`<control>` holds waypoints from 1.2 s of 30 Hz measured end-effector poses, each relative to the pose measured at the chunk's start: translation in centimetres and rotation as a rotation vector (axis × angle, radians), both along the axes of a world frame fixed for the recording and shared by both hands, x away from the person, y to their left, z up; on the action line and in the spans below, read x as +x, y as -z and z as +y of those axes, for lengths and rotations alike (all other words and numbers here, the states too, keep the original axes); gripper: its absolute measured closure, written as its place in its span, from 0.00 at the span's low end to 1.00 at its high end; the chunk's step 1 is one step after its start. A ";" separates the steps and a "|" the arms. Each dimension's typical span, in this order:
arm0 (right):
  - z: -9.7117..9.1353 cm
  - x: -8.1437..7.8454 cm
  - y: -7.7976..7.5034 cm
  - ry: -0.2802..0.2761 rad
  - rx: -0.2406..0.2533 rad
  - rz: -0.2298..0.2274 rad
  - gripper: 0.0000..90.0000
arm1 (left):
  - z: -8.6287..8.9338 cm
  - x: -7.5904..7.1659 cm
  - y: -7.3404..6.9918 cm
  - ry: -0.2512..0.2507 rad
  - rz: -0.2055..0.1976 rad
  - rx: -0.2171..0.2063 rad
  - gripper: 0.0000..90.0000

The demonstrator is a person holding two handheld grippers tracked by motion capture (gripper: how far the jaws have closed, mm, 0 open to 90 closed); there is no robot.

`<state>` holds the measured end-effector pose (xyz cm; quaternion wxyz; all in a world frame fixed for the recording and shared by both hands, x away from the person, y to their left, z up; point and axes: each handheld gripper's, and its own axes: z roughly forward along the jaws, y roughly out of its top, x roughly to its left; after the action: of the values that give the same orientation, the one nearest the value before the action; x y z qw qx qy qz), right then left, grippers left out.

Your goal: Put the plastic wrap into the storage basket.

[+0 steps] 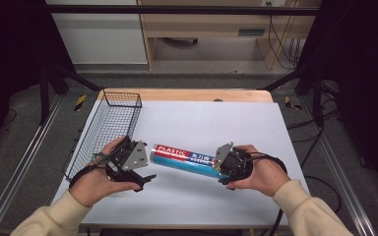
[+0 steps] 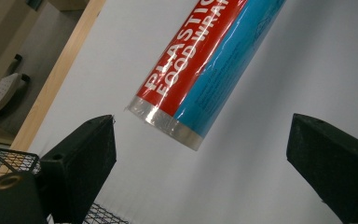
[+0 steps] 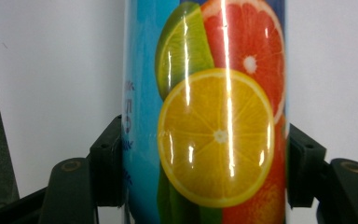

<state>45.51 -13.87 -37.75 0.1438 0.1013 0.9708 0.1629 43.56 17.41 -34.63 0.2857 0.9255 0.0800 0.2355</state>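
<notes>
We pinched one end of the food wrap roll in our right gripper, jaws clamped tight to carry it above the worktop, while our left gripper waited with jaws spread just short of the free end, ready to steady it toward the wire basket.

Lab rig: black frame (dark curtains around), white table, floor cables.

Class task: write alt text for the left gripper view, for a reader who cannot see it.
A red and blue plastic food wrap roll hangs end-first above a white table, just beyond the left gripper, whose black jaws stand wide apart. A black wire basket shows at lower left.
</notes>
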 end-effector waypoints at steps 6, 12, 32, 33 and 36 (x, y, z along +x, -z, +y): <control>1.0 -0.2 -0.8 -0.033 -0.031 -0.013 0.36 | -0.7 0.1 0.4 0.028 0.012 0.049 0.10; 2.0 -0.2 -1.2 -0.075 -0.055 -0.020 0.36 | -1.9 0.7 1.0 0.052 0.029 0.088 0.10; 3.1 0.0 -1.3 -0.134 -0.069 0.013 0.36 | -3.7 2.2 1.9 0.155 0.088 0.109 0.10; 3.1 0.1 -1.3 -0.135 -0.067 0.014 0.36 | -3.9 2.3 2.0 0.164 0.092 0.121 0.10; 3.1 0.1 -1.3 -0.138 -0.069 0.012 0.36 | -4.0 2.3 2.1 0.173 0.091 0.124 0.10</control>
<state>45.59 -10.76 -36.41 0.1299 0.0302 0.9814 0.1381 45.90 13.38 -36.75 0.2435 0.9545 -0.0022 0.1723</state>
